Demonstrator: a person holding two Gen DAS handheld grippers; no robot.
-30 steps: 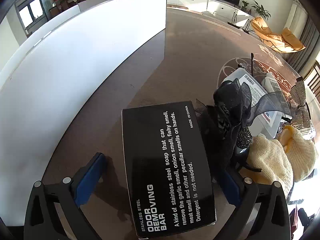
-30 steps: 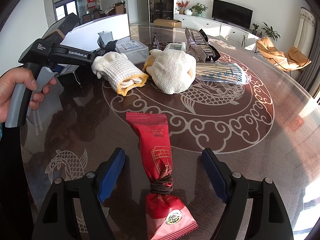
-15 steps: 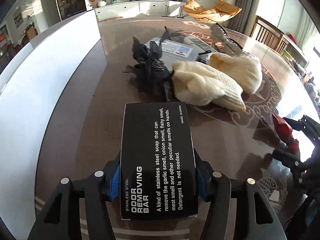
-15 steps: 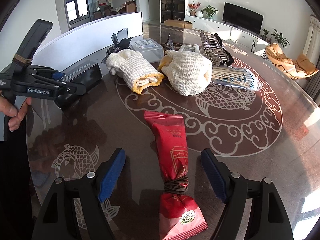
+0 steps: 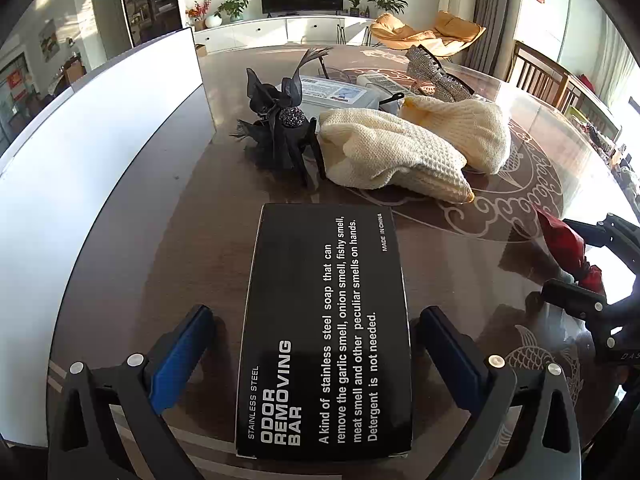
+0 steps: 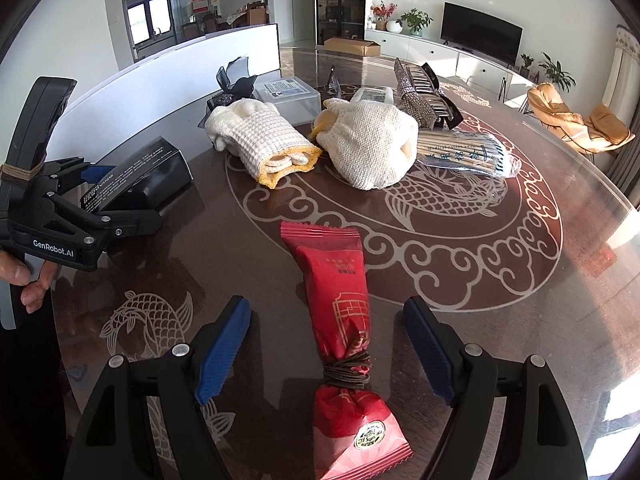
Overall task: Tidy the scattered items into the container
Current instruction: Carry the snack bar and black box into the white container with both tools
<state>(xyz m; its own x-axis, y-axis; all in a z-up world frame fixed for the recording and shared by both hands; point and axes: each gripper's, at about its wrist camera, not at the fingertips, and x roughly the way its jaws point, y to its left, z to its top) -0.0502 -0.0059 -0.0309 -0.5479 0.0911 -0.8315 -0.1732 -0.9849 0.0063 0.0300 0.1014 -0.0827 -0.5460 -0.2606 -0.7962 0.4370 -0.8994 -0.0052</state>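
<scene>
Box (image 5: pixel 326 332) between opening left hand-held gripper (image 5: pixel 316 356) jaws.

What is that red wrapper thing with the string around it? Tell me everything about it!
The red packet is a shiny, crinkly wrapper, like a snack or sweet. It has gold line drawings, a zigzag-cut top edge and a round gold and dark sticker near the bottom. A brown band is wound tightly around it, pinching it in. It lies flat on the glossy brown table, between the open right claw, whose blue pads stand clear of it.
</scene>
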